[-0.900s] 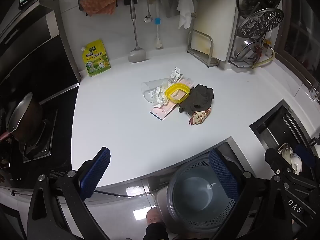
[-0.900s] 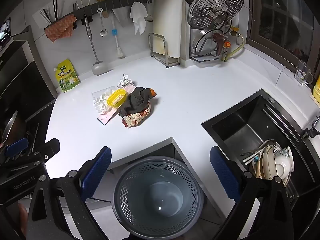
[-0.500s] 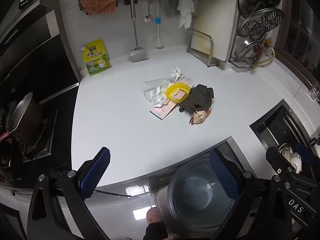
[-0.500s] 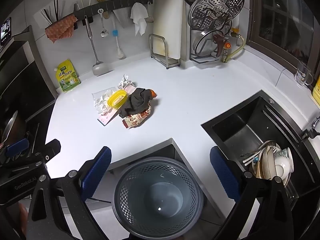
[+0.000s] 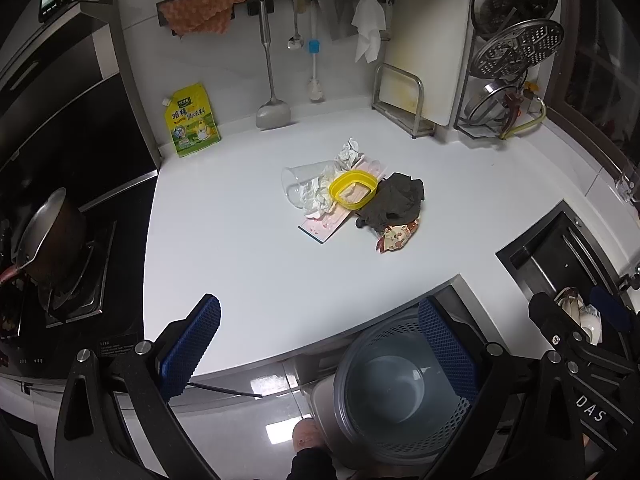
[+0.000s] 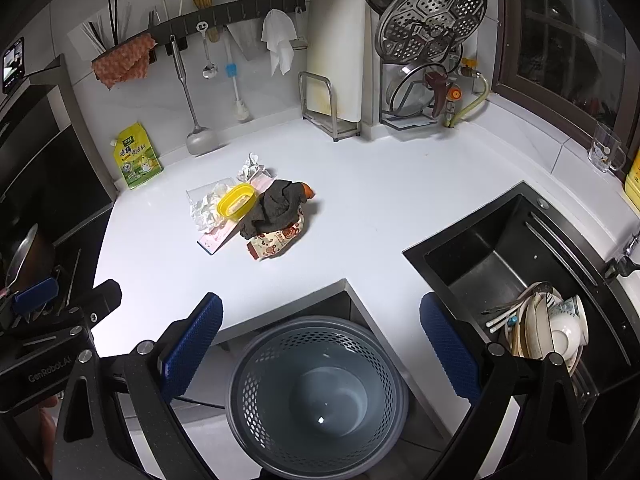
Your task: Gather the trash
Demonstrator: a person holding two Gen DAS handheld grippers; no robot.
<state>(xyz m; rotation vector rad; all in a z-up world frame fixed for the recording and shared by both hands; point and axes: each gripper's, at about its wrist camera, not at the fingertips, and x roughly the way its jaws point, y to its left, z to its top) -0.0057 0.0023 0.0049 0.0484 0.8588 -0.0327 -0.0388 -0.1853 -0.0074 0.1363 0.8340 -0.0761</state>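
Observation:
A heap of trash lies mid-counter: a yellow plastic lid [image 5: 353, 193] [image 6: 236, 202], crumpled white tissue [image 5: 318, 196], a clear bag [image 5: 298, 180], a pink flat pack [image 5: 328, 224], a dark rag [image 5: 394, 202] [image 6: 276, 208] and a printed snack wrapper [image 5: 396, 236] [image 6: 276, 240]. A grey perforated bin [image 6: 318, 396] [image 5: 396, 388] stands on the floor below the counter's corner. My left gripper [image 5: 320, 344] is open and empty, held above the counter's front edge. My right gripper [image 6: 320, 344] is open and empty above the bin.
A black sink [image 6: 516, 264] with dishes [image 6: 548, 328] is at the right. A stove with a pot [image 5: 48, 236] is at the left. A yellow seasoning pouch [image 5: 192, 120], hanging utensils, a cutting board [image 5: 424, 52] and a lid rack [image 6: 428, 48] line the back wall.

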